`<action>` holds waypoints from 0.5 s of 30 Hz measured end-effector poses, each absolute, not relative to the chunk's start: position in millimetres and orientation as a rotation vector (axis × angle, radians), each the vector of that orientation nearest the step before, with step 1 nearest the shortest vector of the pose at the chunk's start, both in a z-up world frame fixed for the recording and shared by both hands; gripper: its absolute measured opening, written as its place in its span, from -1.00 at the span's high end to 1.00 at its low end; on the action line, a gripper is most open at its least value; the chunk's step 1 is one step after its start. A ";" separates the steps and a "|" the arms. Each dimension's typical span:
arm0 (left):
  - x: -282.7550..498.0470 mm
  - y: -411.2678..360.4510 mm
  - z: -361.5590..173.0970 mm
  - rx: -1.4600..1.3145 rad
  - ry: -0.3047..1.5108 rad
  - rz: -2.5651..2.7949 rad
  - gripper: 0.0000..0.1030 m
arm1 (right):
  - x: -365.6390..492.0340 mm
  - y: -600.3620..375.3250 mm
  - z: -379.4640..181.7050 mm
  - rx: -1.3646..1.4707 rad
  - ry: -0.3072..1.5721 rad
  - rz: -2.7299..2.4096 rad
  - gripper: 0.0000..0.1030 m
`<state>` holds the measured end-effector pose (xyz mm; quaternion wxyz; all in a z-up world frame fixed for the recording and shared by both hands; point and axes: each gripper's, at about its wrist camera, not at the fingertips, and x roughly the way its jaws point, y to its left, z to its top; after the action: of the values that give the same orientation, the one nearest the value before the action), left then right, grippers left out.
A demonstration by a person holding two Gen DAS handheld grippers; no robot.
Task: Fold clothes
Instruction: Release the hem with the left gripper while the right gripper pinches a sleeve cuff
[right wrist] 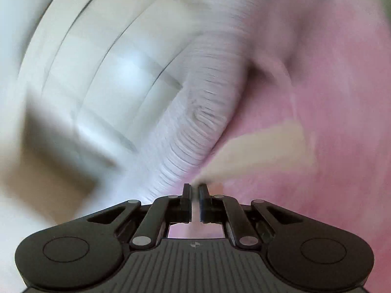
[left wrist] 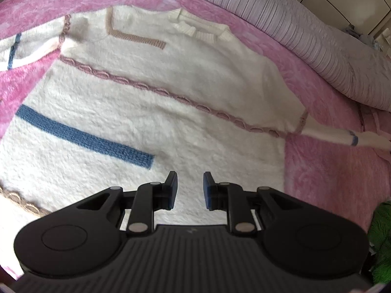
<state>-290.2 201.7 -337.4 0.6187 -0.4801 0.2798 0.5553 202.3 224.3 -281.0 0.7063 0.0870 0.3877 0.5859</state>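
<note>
Sweater (left wrist: 151, 112) spread flat, front up, on pink blanket (left wrist: 330, 171), body smoothed and both sleeves out sideways, probably so folds can start clean. Left gripper (left wrist: 190, 183) above lower body, slightly parted, gripping nothing. Right gripper (right wrist: 194, 187) clenched, seemingly on a pale cuff (right wrist: 264, 146); blur hides contact. Count: one sweater, two sleeves, two grippers, one striped pillow (left wrist: 305, 31).

Your sweater (left wrist: 151, 102) is fluffy white, crossed by 1 blue bar, 1 tan angled stripe and 1 dusty-pink cable line, with a tan scalloped hem. Under it, your blanket (left wrist: 330, 171) is mottled pink. At its far edge, the pillow (left wrist: 305, 24) shows fine lilac-and-white stripes.
</note>
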 end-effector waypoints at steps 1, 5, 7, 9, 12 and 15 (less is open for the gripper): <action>-288.0 201.8 -339.9 -1.111 0.649 1.275 0.67 | 188.2 224.0 -274.9 0.026 0.765 1.262 0.92; -282.8 201.6 -346.1 -1.126 0.658 1.266 0.67 | 210.1 211.2 -331.4 -0.115 1.056 1.014 0.55; -284.7 200.3 -347.4 -1.119 0.669 1.268 0.64 | 244.3 195.5 -363.6 0.042 1.279 0.904 0.53; -289.9 198.8 -349.8 -1.122 0.687 1.282 0.64 | 260.3 188.9 -380.7 0.145 1.328 0.877 0.23; -299.8 196.1 -352.4 -1.144 0.688 1.311 0.63 | 269.3 205.9 -384.5 0.145 1.256 0.946 -0.24; -310.6 194.1 -353.7 -1.172 0.667 1.336 0.63 | 266.0 236.8 -388.6 0.076 1.201 1.048 -0.27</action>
<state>-310.6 194.1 -353.7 0.5823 -0.5020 0.2855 0.5722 266.0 236.8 -388.6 0.6983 0.0341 0.5387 0.4700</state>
